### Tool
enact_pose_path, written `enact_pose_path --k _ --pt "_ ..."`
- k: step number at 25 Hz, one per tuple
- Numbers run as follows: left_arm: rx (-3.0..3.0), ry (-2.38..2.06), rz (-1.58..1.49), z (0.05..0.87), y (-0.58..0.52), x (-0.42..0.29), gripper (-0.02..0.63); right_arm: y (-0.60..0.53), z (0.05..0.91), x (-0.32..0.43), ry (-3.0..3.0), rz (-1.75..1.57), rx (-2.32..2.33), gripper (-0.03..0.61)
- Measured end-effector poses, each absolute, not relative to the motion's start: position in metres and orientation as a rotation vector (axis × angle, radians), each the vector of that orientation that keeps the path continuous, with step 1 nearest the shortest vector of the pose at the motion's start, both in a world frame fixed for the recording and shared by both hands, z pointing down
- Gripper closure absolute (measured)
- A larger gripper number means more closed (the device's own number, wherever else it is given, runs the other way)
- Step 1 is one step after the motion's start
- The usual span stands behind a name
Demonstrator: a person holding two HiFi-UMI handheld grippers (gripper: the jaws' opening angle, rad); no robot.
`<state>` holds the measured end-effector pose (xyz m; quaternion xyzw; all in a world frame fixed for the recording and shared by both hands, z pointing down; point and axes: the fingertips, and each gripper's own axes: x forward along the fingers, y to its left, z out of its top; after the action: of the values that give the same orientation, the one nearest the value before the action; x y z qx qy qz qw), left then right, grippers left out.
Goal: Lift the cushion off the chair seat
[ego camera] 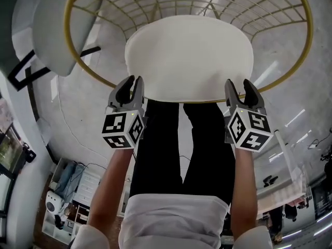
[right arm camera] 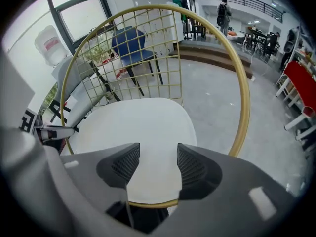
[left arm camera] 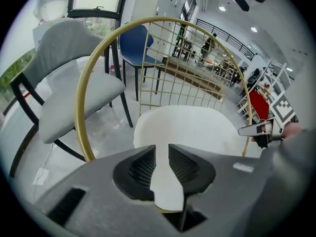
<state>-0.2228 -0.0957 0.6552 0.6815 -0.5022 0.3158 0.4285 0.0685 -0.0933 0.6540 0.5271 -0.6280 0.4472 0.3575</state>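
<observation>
A round white cushion (ego camera: 189, 58) lies on the seat of a gold wire chair (ego camera: 70, 40). My left gripper (ego camera: 130, 82) hovers at the cushion's near left edge. Its jaws stand a narrow gap apart, and only the cushion (left arm camera: 185, 130) beyond shows through that gap in the left gripper view (left arm camera: 162, 152). Over the near right edge is my right gripper (ego camera: 239, 84), open wider. Nothing is between its pads, and the cushion (right arm camera: 133, 132) lies beyond them in the right gripper view (right arm camera: 158, 154). Neither gripper visibly touches the cushion.
A grey padded chair (ego camera: 52, 25) stands close to the left of the gold chair. A blue chair (left arm camera: 136, 43) is behind it. The gold hoop and wire back (right arm camera: 148, 48) rise behind the cushion. My legs in black trousers (ego camera: 181, 144) are just in front of the seat.
</observation>
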Motion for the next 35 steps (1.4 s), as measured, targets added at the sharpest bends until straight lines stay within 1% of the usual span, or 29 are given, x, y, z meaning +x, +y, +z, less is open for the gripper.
enact_pose_path --k 2,4,7,9,15,18,20,24,28,35 --pt "1.695 -1.281 0.809 0.659 -0.099 -0.229 0.507 -0.094 0.659 0.072 -1.596 1.155 1.376 0.324" --pt "1.673 -1.300 0.819 0.662 -0.101 -0.235 0.461 -0.094 0.664 0.077 -1.564 1.163 1.398 0.286" --pt "1.613 -1.316 0.795 0.669 -0.101 -0.239 0.438 -0.095 0.672 0.084 -1.516 1.183 1.438 0.234" --pt "1.569 -1.318 0.779 0.676 -0.100 -0.238 0.406 -0.096 0.678 0.088 -1.491 1.190 1.450 0.194" --pt "1.462 -1.330 0.748 0.695 -0.099 -0.238 0.306 -0.099 0.697 0.089 -1.430 1.209 1.426 0.121" --pt "1.447 -1.323 0.748 0.701 -0.102 -0.236 0.274 -0.100 0.703 0.087 -1.406 1.236 1.416 0.114" --pt "1.436 -1.315 0.748 0.704 -0.103 -0.235 0.265 -0.099 0.708 0.087 -1.371 1.276 1.431 0.102" --pt "1.451 -1.293 0.799 0.710 -0.104 -0.229 0.264 -0.099 0.715 0.091 -1.303 1.349 1.478 0.100" --pt "1.472 -1.308 0.880 0.715 -0.103 -0.227 0.264 -0.099 0.722 0.091 -1.274 1.351 1.481 0.100" --pt "1.446 -1.298 0.884 0.719 -0.104 -0.226 0.270 -0.100 0.725 0.090 -1.286 1.389 1.455 0.116"
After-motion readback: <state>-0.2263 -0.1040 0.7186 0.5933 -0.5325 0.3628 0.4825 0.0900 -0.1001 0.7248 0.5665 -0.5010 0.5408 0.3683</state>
